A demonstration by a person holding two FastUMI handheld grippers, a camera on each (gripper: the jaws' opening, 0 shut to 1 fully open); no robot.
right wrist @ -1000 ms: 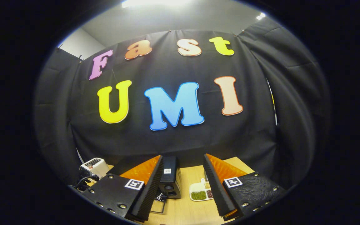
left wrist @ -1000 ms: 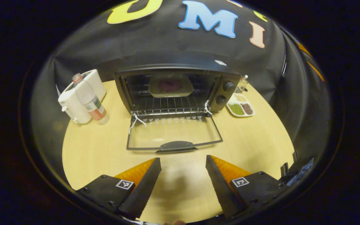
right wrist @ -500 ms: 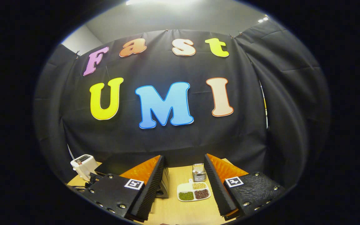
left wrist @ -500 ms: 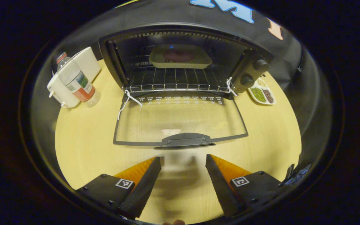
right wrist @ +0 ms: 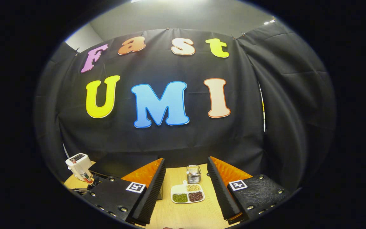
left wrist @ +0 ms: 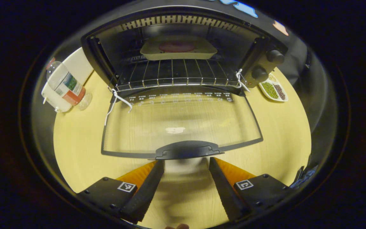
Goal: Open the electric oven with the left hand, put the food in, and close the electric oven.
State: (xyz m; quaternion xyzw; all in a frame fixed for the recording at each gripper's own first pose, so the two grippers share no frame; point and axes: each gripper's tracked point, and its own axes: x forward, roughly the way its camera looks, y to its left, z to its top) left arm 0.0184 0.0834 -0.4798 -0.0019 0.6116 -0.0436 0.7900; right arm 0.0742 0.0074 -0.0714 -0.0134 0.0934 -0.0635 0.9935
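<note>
Food [left wrist: 177, 47] sits on its tray at the back of the oven rack, so closing remains. The left hand-held gripper [left wrist: 186, 165] hangs released just before the door handle [left wrist: 187, 149] (door flat on the worktop [left wrist: 275, 127]); slide under and lift evenly. The right hand-held gripper [right wrist: 186, 178] is released too.

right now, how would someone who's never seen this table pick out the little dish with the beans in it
Start from the black electric oven with its glass door folded down flat on the round wooden table. Look just past the side with the two knobs: the white sectioned dish lies flat there. It alone holds separate green and dark red heaps.
</note>
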